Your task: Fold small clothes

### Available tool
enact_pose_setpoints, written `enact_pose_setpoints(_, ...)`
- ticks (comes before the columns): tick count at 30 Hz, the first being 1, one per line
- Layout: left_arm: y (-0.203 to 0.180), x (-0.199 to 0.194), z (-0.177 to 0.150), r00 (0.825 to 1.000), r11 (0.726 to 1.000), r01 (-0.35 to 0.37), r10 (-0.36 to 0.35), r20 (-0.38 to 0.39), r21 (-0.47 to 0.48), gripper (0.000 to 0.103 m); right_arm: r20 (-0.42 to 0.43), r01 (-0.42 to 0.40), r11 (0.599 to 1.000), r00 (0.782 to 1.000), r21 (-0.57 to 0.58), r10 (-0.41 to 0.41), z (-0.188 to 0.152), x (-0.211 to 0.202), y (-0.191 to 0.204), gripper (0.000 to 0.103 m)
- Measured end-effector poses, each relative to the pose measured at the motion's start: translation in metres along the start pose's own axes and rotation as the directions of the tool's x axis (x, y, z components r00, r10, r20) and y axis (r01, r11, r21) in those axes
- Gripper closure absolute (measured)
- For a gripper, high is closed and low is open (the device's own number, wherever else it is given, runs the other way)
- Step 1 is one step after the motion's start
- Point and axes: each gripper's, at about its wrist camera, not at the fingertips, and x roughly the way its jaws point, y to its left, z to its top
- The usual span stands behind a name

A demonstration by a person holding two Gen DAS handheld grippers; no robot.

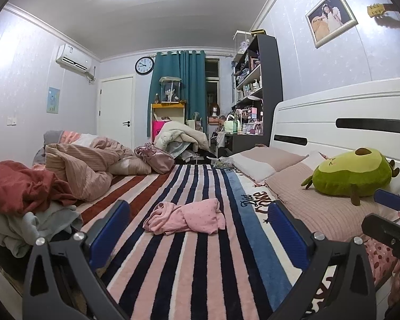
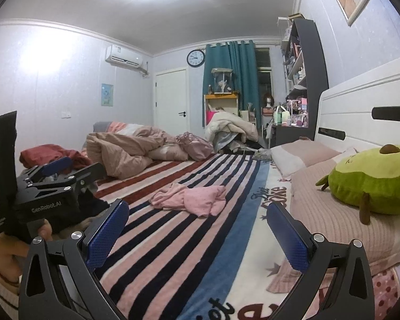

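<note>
Lying crumpled on the striped blanket (image 1: 200,253), the pink garment (image 1: 185,216) sat dead ahead of the left gripper (image 1: 200,229), long axis crosswise; right gripper (image 2: 197,236) saw it ahead-left; both spread wide, empty; left looked nearer.

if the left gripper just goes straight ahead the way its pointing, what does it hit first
Most likely the crumpled pink garment. The left gripper is open, and the garment lies on the striped blanket between its fingers with nothing in front of it. Depth is unclear; if held level, it may pass above the cloth.
</note>
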Motion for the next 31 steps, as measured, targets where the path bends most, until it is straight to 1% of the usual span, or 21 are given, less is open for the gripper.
enact_pose_setpoints(14, -0.002, -0.007, 0.003, 1.0, 1.0, -0.009, 0.009, 0.007, 0.01, 0.001, 0.008, 0.001, 1.0, 1.0, 0.003, -0.001, 0.001, -0.003, 0.0, 0.0)
enact_pose_setpoints(23, -0.002, -0.011, 0.002, 1.0, 1.0, -0.014, 0.014, 0.009, 0.015, 0.001, 0.022, 0.002, 1.0, 1.0, 0.007, -0.002, 0.003, -0.01, 0.01, 0.0)
enact_pose_setpoints(30, -0.001, -0.014, 0.002, 1.0, 1.0, -0.003, 0.003, 0.008, 0.027, 0.001, 0.022, 0.003, 1.0, 1.0, 0.005, -0.003, 0.002, -0.01, 0.008, 0.0)
enact_pose_setpoints(31, 0.0, -0.015, 0.003, 1.0, 1.0, -0.013, 0.012, 0.012, 0.025, 0.001, 0.022, 0.001, 1.0, 1.0, 0.006, -0.001, 0.002, -0.01, 0.006, 0.0)
